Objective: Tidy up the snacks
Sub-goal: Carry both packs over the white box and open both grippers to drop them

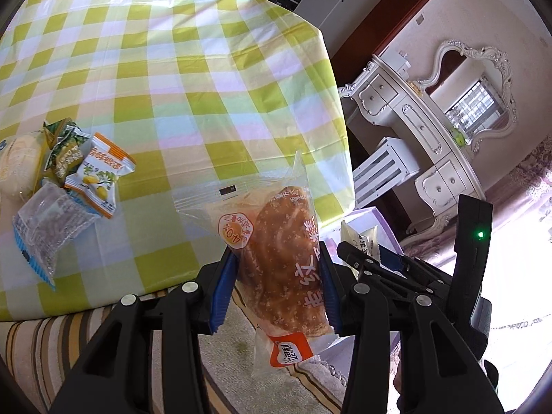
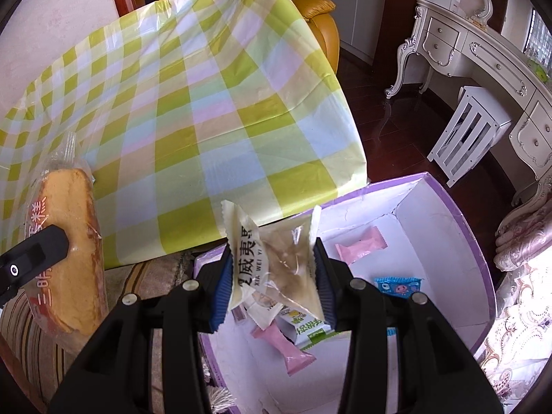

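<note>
Here my left claw [image 1: 277,289] grips a clear-wrapped brown bread packet [image 1: 286,269], its blue pads pressed on both sides, the packet hanging at the lower centre of the left wrist view, past the near edge of the counter [image 1: 179,79] with its green checked cloth. My right claw [image 2: 272,286] is clamped on a small pale cookie packet [image 2: 276,262] printed with black characters, at lower centre of the right wrist view.

Only the left view shows the snacks left on the counter, at the left edge of the frame: an orange-and-white fruit packet [image 1: 100,176], a green packet [image 1: 63,153] touching it, a clear wrapper with blue trim [image 1: 45,227] and a pale round bun [image 1: 19,165]. There the right claw appears at lower right, its cookie packet only a sliver.

Only the right view looks into the purple-rimmed box [image 2: 459,220] at lower right, below the cookie packet. Inside lie two pink packets [image 2: 360,250], a blue packet [image 2: 398,284] and a green-and-white packet [image 2: 307,329]. The bread packet shows at that frame's left edge, side-on, with one black finger of my left claw across it.
</note>
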A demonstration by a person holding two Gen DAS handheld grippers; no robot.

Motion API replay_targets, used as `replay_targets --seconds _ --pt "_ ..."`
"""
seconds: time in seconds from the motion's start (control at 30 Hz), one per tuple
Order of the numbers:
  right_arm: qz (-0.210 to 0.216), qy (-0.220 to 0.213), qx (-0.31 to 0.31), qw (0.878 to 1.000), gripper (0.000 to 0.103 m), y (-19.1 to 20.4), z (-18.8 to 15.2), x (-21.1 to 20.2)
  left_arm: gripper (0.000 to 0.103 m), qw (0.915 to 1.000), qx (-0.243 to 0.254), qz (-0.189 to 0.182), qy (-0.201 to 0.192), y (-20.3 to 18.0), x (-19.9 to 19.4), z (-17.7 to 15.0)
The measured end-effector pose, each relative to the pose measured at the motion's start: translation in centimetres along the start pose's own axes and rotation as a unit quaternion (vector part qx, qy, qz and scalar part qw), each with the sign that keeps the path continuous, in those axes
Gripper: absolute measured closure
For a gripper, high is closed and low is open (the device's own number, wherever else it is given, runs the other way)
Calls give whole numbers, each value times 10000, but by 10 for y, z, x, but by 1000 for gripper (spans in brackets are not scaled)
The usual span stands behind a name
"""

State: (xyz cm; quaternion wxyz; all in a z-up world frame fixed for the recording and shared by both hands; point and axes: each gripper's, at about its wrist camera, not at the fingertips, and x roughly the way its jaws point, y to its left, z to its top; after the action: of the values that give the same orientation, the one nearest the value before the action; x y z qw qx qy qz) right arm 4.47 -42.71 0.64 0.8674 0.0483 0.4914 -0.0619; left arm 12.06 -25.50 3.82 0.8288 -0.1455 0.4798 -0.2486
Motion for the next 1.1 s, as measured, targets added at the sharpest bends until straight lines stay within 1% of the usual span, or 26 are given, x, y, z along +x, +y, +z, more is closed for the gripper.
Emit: replay_targets --seconds 0.2,0.43,0.7,0.77,0.83,0.87,0.9,0.93,1.1 --pt "-329 -32 83 9994 59 -15 -2 1 59 9994 185 -126 247 -17 19 -3" --pt "-575 -43 193 9982 58 -30 -4 1 59 9982 367 -175 446 -31 34 -7" --pt "-827 -44 250 9963 51 -39 -7 3 59 9966 447 -269 641 -39 49 -8" --pt "-886 -52 272 9957 47 -41 -7 3 55 9964 427 -300 663 -39 50 -7" --pt "-945 -65 305 9950 40 -43 -7 3 41 9967 407 -321 631 -39 49 -7" --pt "-968 -82 317 9948 33 -44 -6 2 40 9968 418 -320 601 -39 48 -6" --pt "-997 -99 317 9945 28 -44 -6 2 39 9968 429 -326 588 -40 48 -6" --pt "-1023 -107 305 9942 27 -44 -6 2 39 9968 439 -324 582 -40 47 -7" --pt "-1026 -52 336 9941 26 -44 -5 3 39 9970 442 -306 551 -40 45 -8"
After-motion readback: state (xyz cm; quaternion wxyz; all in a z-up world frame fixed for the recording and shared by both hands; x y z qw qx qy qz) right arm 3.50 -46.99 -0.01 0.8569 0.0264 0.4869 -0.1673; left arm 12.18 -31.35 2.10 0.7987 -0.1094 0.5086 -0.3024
